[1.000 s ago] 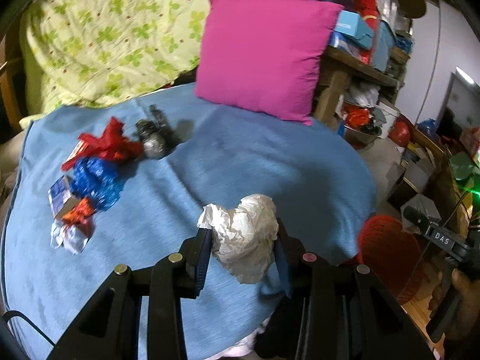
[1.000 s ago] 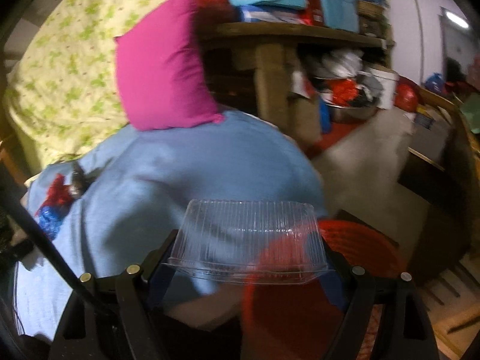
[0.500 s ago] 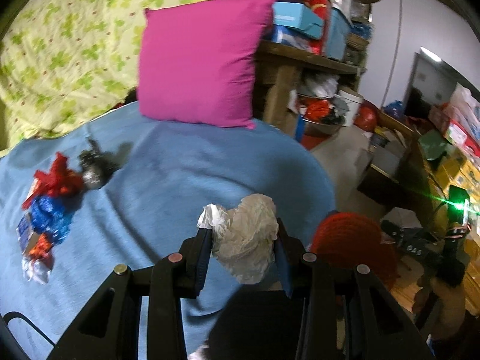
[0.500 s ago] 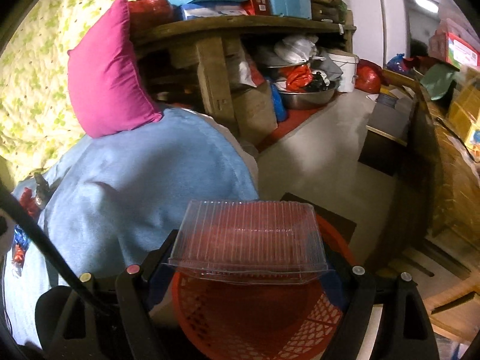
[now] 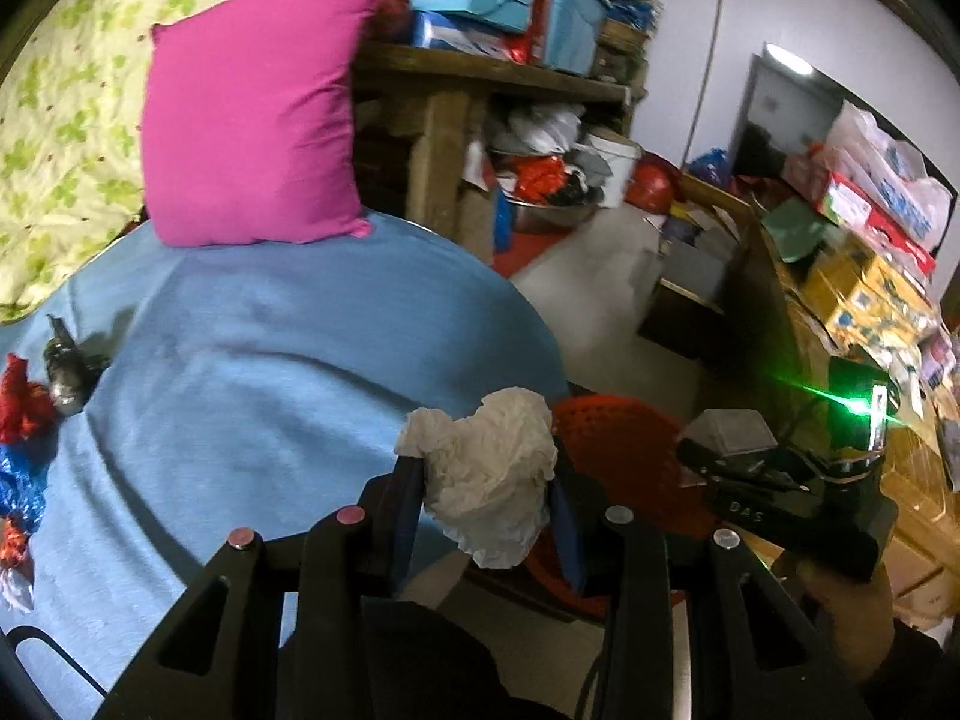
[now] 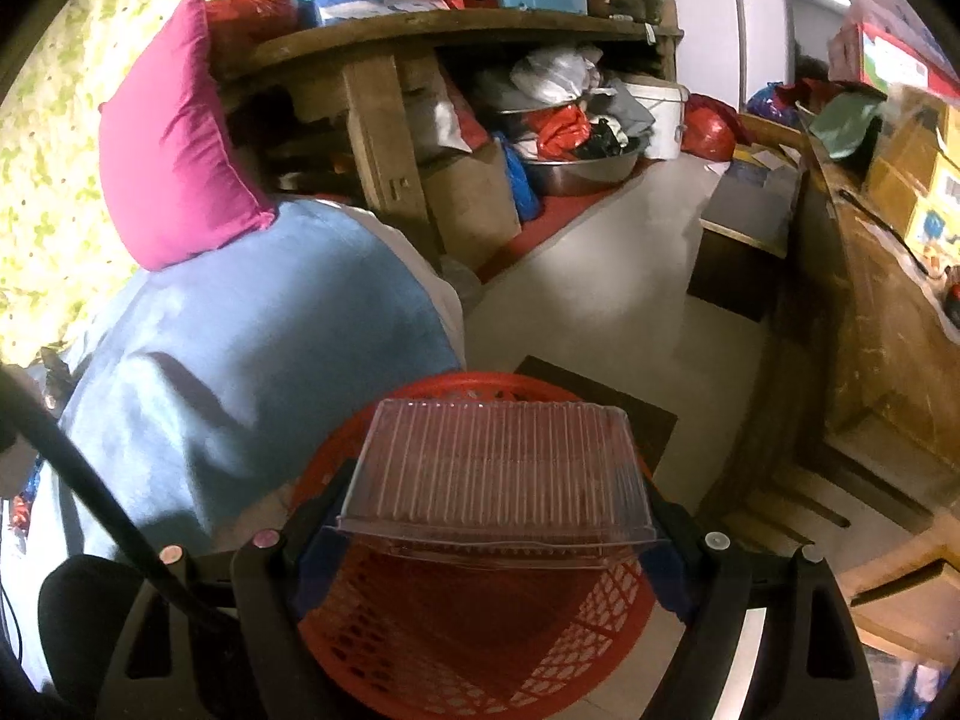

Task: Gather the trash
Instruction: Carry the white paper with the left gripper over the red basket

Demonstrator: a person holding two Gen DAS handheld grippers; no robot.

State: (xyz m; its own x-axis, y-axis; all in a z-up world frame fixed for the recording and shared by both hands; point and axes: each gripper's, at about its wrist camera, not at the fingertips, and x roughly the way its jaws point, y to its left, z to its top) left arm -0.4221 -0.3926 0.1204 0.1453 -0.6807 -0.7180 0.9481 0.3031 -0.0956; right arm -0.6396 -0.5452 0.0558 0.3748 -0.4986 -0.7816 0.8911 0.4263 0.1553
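Note:
My left gripper point(image 5: 487, 483) is shut on a crumpled white paper wad point(image 5: 489, 477) and holds it over the right edge of the blue bed cover point(image 5: 270, 360), next to the red mesh basket point(image 5: 624, 450). My right gripper point(image 6: 492, 516) is shut on a clear ribbed plastic container point(image 6: 498, 474) and holds it above the red mesh basket point(image 6: 456, 648) on the floor. In the left wrist view the right gripper point(image 5: 780, 480) shows beyond the basket. Red and blue wrappers point(image 5: 18, 450) and a dark crumpled piece point(image 5: 63, 366) lie at the bed's left.
A magenta pillow point(image 5: 252, 114) leans at the bed's back by a green-flowered quilt point(image 5: 54, 120). A cluttered wooden shelf point(image 6: 384, 96) with boxes stands behind. A wooden table point(image 6: 870, 324) piled with boxes is at right. Pale floor point(image 6: 600, 312) lies between them.
Both grippers have swung right, off the bed toward the floor. The right one now holds the container directly over the red basket; the left one with the paper wad has reached the bed's edge.

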